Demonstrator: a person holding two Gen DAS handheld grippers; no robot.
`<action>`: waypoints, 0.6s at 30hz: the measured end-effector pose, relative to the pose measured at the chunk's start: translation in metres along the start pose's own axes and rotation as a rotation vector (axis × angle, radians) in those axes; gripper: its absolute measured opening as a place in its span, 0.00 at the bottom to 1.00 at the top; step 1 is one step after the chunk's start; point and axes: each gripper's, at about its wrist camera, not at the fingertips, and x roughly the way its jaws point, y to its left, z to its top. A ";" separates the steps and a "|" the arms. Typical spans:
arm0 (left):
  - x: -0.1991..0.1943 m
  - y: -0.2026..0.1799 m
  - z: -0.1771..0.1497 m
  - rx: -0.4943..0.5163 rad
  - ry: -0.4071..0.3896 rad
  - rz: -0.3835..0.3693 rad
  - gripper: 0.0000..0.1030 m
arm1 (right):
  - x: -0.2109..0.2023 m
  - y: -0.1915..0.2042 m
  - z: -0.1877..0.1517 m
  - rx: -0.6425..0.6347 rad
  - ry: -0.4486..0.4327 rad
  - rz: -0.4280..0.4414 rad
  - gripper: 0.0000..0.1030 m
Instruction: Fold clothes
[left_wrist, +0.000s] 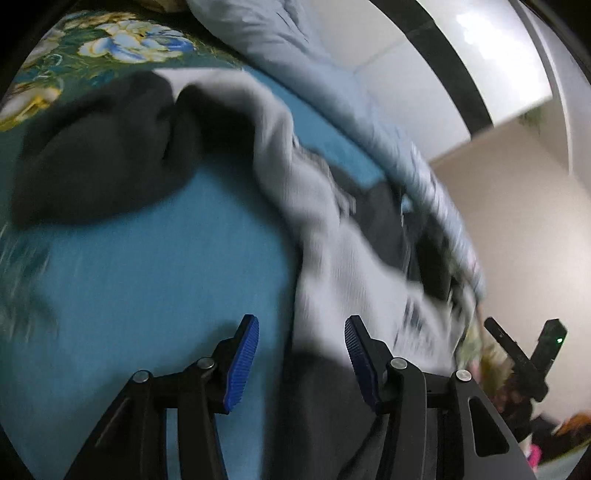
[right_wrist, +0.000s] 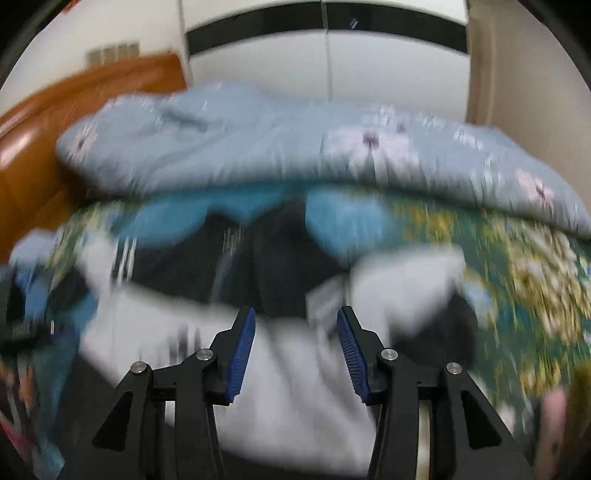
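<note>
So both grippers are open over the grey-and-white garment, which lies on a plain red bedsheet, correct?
Not red. In the left wrist view the bedsheet is teal-blue with a floral border. Both the left gripper and right gripper are open over the grey-and-white garment.

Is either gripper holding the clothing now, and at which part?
Nothing is held: left gripper and right gripper are open above the grey-and-black garment.

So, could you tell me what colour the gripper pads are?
Blue, ribbed pads; clearest in the left wrist view.
</note>
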 end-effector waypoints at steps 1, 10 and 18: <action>-0.004 0.000 -0.011 0.011 0.006 0.008 0.51 | -0.005 -0.003 -0.021 -0.001 0.043 0.006 0.47; -0.035 -0.014 -0.081 0.042 0.006 0.019 0.57 | -0.049 -0.030 -0.150 0.060 0.134 0.006 0.47; -0.045 -0.015 -0.109 -0.022 -0.023 -0.002 0.58 | -0.056 -0.030 -0.169 0.076 0.056 0.023 0.25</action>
